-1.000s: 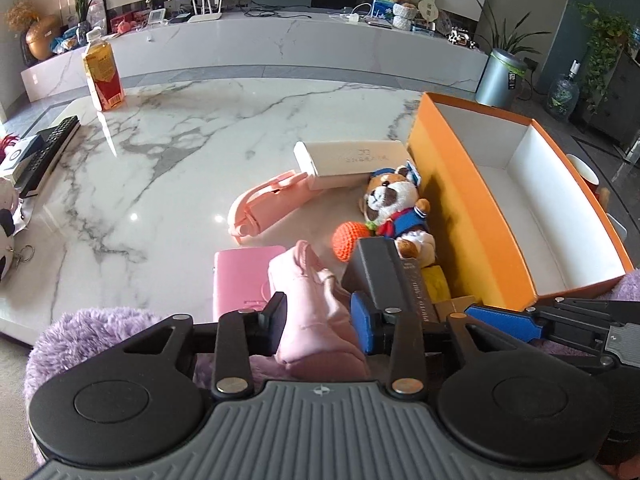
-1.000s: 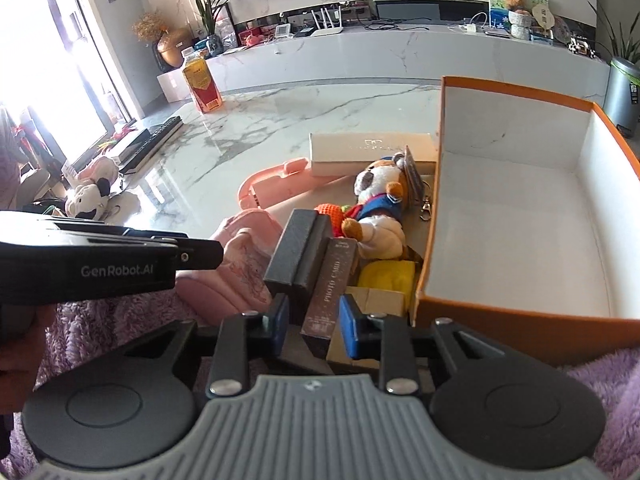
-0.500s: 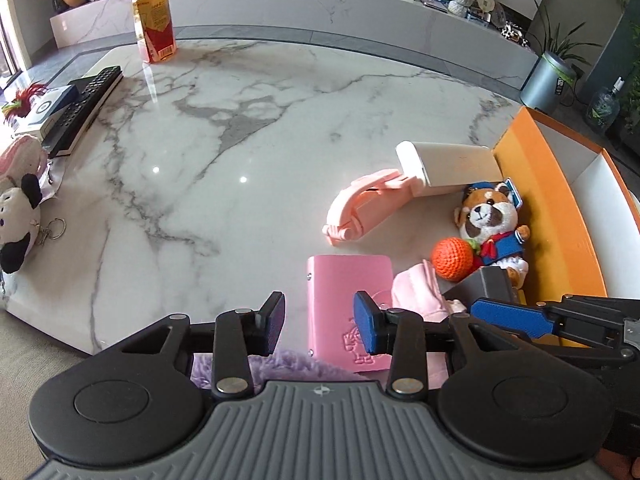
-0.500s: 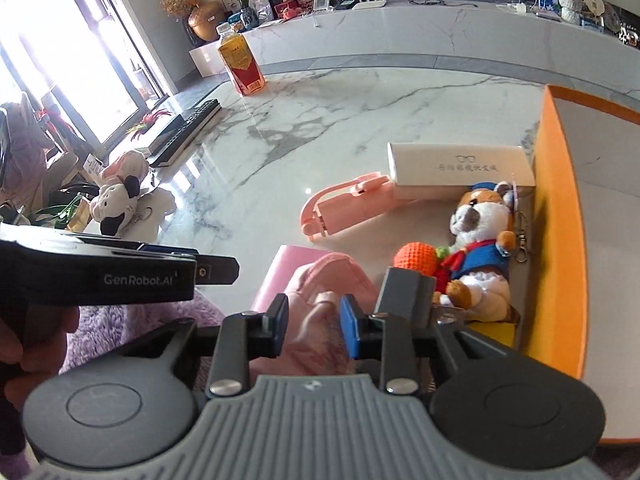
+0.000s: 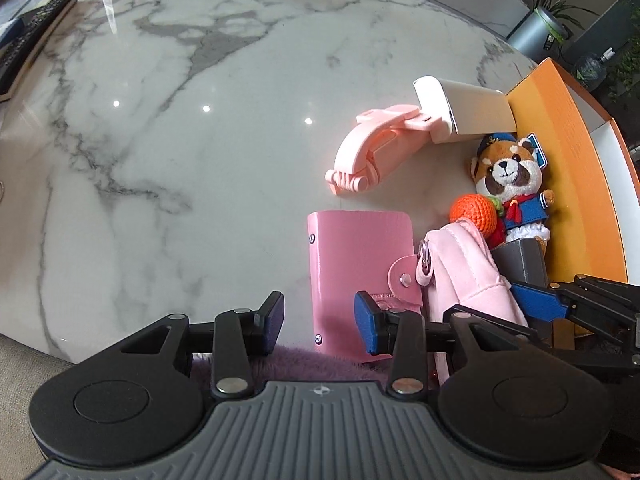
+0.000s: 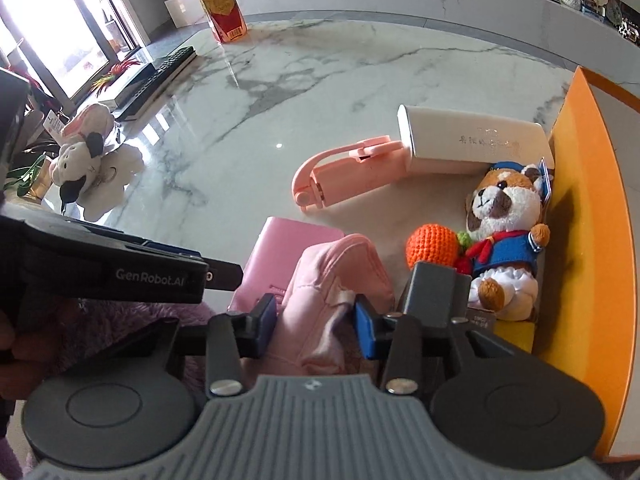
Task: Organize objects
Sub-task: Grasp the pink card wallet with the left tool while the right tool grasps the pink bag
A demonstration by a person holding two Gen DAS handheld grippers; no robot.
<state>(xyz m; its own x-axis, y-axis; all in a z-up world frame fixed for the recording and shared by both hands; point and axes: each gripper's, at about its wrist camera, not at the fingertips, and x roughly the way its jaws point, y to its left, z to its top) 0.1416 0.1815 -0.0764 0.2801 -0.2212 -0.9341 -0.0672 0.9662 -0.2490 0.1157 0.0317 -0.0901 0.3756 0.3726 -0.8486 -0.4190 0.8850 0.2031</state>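
While my left claw (image 5: 319,322) hangs low at the bottom of its frame, its jaws have just been opening and stand moderately apart; the near corner of the pink card wallet (image 5: 356,264) lies under the gap, but the pads do not press it. My right claw (image 6: 316,326), bottom centre of its view, has also just been widening. The pink fabric pouch (image 6: 328,304) sits between its blue pads (image 6: 365,330); whether they still pinch the cloth I cannot tell. Just right of the pouch stands a grey block (image 6: 434,292). Further right, the plush dog (image 6: 506,224) with its orange crochet ball (image 6: 432,246) leans against the orange box (image 6: 588,240) at the frame's right edge. Above them, centre right, a pink folding stand (image 6: 344,172) touches a white case (image 6: 472,144) on the marble table (image 6: 320,80).
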